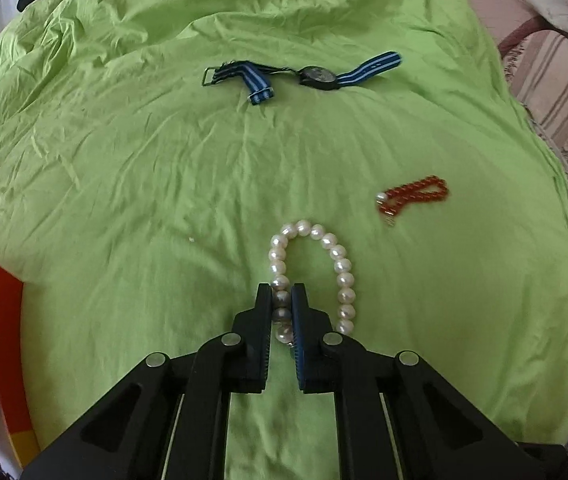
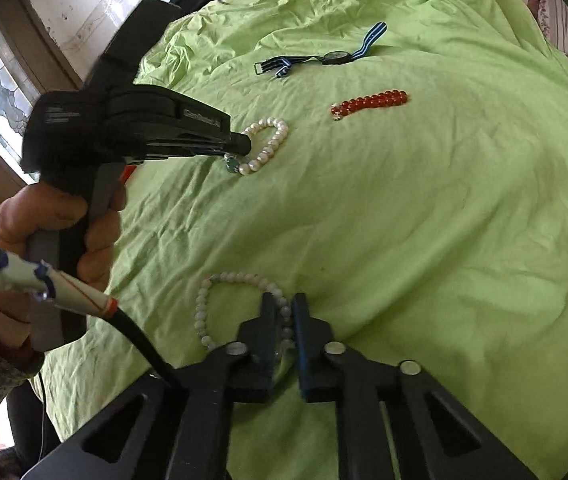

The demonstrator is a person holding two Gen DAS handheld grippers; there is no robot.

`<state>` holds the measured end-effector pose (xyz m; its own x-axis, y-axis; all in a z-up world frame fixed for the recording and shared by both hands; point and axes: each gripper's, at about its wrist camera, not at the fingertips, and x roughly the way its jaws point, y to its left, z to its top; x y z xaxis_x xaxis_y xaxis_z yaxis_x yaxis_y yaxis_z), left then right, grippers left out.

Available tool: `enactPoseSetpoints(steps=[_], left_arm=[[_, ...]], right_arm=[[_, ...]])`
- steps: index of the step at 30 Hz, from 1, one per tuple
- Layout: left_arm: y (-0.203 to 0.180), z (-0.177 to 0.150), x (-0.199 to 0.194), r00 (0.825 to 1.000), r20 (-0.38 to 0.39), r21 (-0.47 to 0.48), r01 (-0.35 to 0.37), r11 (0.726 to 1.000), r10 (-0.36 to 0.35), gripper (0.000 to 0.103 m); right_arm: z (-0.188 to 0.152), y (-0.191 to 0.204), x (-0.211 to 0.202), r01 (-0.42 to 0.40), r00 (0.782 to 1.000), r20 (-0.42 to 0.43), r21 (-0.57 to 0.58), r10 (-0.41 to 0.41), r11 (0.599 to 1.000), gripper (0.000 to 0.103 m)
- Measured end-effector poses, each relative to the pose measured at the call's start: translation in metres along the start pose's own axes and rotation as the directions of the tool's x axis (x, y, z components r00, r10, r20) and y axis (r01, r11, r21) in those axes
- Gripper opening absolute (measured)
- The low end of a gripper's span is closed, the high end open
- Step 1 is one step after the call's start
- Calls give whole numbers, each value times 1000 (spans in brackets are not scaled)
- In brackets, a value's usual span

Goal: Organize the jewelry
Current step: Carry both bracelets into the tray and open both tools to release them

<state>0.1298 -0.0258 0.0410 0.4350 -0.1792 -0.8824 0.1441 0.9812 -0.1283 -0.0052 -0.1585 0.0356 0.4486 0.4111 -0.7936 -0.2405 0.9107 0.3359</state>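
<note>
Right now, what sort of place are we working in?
Probably a bedroom: the jewelry lies on a rumpled green bedsheet, with a stained-glass window and a striped sofa beside it.

We've got a bed under a wrinkled lime-green sheet [image 1: 124,168] — everything sits straight on it. White pearl bracelet [image 1: 340,264] nearest in the left view, red bead bracelet [image 1: 414,196] off to its right, well apart. Blue-striped strap watch [image 1: 318,74] lies further back, strap spread out. Right view adds a pale bead bracelet [image 2: 204,312] — a red-edged box [image 1: 8,340] at the left edge.
</note>
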Motion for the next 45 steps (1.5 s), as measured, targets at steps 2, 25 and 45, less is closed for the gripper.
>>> enactPoseSetpoints(steps=[2, 25, 45], left_arm=[[-1, -5, -14, 1000, 10, 4, 12, 1000, -12, 9], [64, -115, -246, 977, 179, -84, 130, 988, -113, 9], [239, -204, -232, 992, 119, -391, 13, 920, 37, 9]], right_arm=[[-1, 3, -4, -4, 1000, 5, 4, 4, 1000, 7], [-13, 79, -112, 16, 987, 159, -75, -3, 997, 7], [-5, 184, -102, -41, 993, 100, -226, 65, 973, 7]])
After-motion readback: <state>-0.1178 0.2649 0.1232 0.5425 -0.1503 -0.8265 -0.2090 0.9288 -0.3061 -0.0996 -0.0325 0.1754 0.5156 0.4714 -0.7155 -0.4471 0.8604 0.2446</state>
